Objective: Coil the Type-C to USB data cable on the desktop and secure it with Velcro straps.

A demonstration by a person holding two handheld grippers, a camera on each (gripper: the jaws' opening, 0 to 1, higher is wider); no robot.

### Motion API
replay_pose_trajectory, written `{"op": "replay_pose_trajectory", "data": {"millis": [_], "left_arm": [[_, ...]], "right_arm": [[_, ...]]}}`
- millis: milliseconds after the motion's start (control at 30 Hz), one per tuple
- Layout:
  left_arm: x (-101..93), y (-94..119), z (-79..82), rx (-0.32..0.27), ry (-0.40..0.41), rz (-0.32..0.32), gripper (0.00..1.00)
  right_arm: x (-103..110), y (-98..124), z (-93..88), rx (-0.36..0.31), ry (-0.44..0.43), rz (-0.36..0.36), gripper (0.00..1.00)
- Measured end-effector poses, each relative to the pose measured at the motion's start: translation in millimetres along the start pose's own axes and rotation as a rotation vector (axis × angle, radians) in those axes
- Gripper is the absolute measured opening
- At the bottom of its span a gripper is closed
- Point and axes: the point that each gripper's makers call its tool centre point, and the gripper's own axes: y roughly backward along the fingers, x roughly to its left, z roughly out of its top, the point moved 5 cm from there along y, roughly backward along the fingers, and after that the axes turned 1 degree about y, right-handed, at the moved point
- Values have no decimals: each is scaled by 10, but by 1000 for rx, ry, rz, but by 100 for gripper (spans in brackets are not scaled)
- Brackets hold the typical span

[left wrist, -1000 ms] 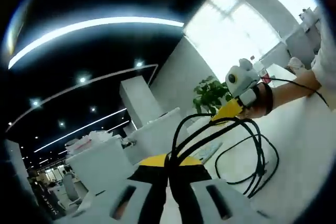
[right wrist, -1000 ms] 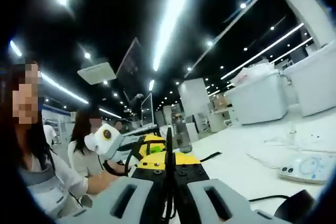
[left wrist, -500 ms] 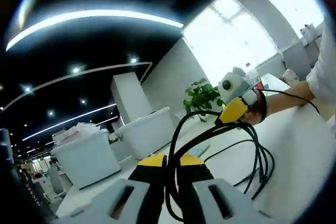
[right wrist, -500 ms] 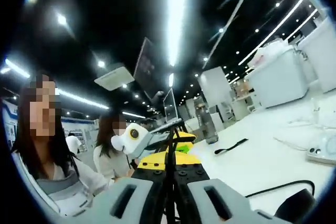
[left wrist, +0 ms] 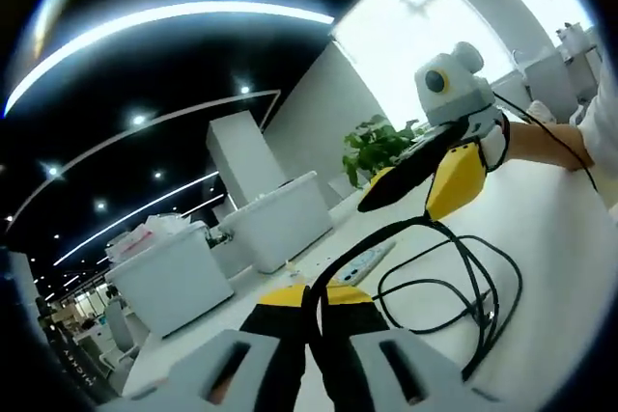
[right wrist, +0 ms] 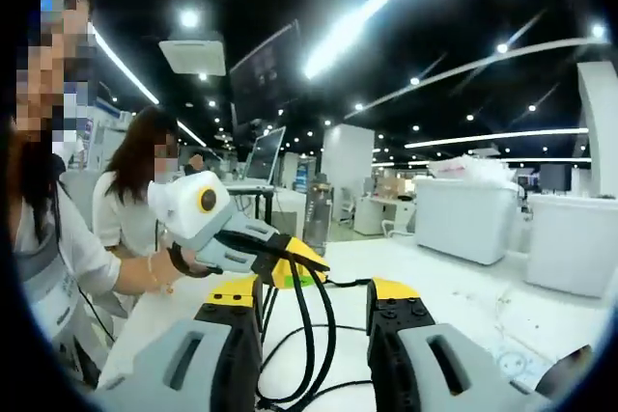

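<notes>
change: right gripper (right wrist: 314, 320) is now standing wide apart, where half a second ago its jaws were pinched together on the cable (left wrist: 454, 282); in the left gripper view it is showing spread and lifted off the loops.
left gripper: left gripper (left wrist: 317, 298) is clenching the cable, jaws together, the black strands rising right out of the pinch.
right gripper: released, holding nothing; the cable strands are passing through the gap between its jaws, and I can't tell whether they are touching a jaw.
cable: a few loose black loops are hanging from the left pinch and lying on the white desk (left wrist: 570, 267), ahead and to the right of the left jaws, below the other gripper.
other gripper: in the right gripper view the left gripper (right wrist: 290, 260) is sitting just ahead of the right jaws, gripping the strands.
step: coiling, mid re-grip; loops are forming but are uneven and spread.
strap: not spotting any Velcro strap here.
next: the right gripper is probably needing to re-take the slack further along and lay another loop onto the left pinch, keeping loops matched.
risk: loops may be springing open while the right is off.
</notes>
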Motion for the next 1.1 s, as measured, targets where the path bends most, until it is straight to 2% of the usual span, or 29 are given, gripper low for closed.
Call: {"op": "replay_pose_trajectory", "data": {"millis": [67, 100, 167, 200, 233, 267, 300, 367, 400, 467, 533, 567, 633, 700, 800, 867, 933, 967, 1033, 1100], "left_arm": [[6, 28, -11, 3, -17, 19, 6], [7, 38, -8, 1, -19, 20, 6], [4, 43, 13, -9, -20, 15, 6], [3, 49, 28, -11, -21, 19, 6], [5, 54, 32, -13, -21, 22, 6], [11, 64, 35, -14, -21, 25, 6], [15, 83, 37, -16, -20, 31, 6], [17, 122, 69, -41, -32, 36, 6], [9, 139, 110, -67, -39, 31, 6], [-5, 175, 186, -107, -43, 31, 6], [-30, 204, 257, -133, -71, 38, 6], [-39, 219, 287, -147, -78, 41, 6], [-59, 240, 325, -159, -80, 37, 6], [-75, 253, 358, -171, -85, 32, 6], [-92, 282, 406, -188, -99, 33, 6], [-103, 308, 456, -205, -116, 35, 6], [-111, 326, 496, -218, -125, 36, 6], [-119, 336, 518, -228, -130, 34, 6], [-136, 347, 548, -242, -136, 33, 6], [-157, 354, 572, -255, -146, 32, 6]], "right_arm": [[-140, 73, -38, -25, -136, -33, 40], [-182, 88, -53, -23, -156, -48, 39], [-237, 118, -82, -26, -140, -53, 38], [-264, 134, -68, -49, -141, -51, 38], [-303, 148, -47, -88, -213, -53, 38], [-388, 172, -79, -92, -271, -71, 37], [-503, 202, -161, -72, -289, -101, 36], [-674, 240, -396, 10, -286, -165, 35], [-734, 241, -614, 70, -308, -196, 33], [-765, 178, -887, 136, -382, -191, 29], [-743, 86, -1056, 180, -419, -161, 29], [-757, 43, -1098, 197, -424, -167, 29], [-778, -29, -1181, 260, -366, -178, 29], [-765, -87, -1229, 296, -348, -180, 29], [-685, -147, -1220, 284, -363, -150, 28], [-612, -205, -1155, 249, -396, -108, 28], [-589, -253, -1145, 259, -390, -106, 28], [-567, -269, -1186, 304, -344, -100, 28], [-554, -310, -1233, 333, -302, -109, 27], [-551, -342, -1247, 342, -292, -121, 20]]}}
